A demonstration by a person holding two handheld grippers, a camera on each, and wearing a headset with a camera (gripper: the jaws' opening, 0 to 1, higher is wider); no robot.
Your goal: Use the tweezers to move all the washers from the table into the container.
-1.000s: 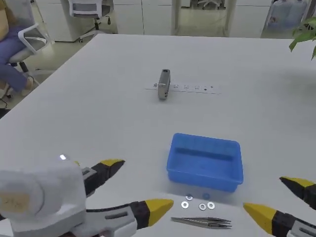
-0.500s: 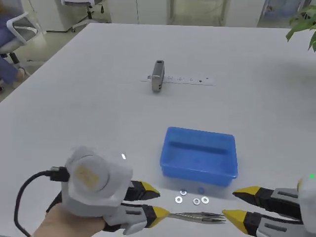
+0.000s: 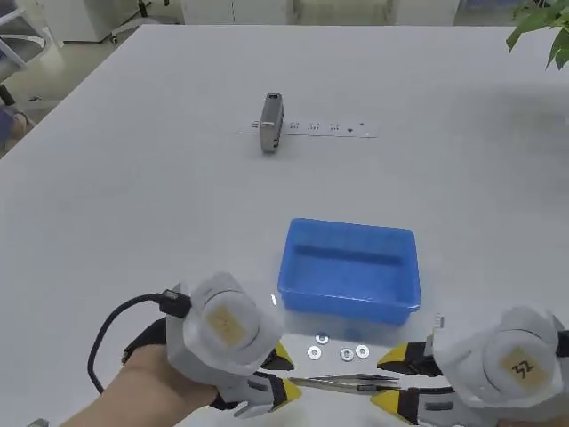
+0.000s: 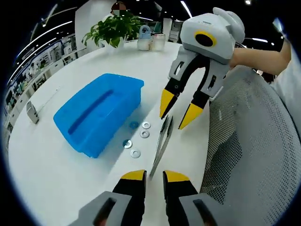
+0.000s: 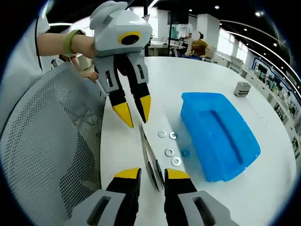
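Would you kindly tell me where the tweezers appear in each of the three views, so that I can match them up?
Head view: the tweezers lie flat near the bottom edge, centre-right.
Left gripper view: the tweezers run up from bottom centre.
Right gripper view: the tweezers run up from bottom centre.
Shared landmark: the blue container, just beyond them.

Bright, even light from overhead; ceiling lamps (image 4: 186, 8) seen as small hot spots in both gripper views. Soft, faint shadow under the blue container (image 3: 348, 267) on the white surface (image 3: 133, 178). Strong fisheye bending at gripper-view edges. Head view sharp, no motion blur.
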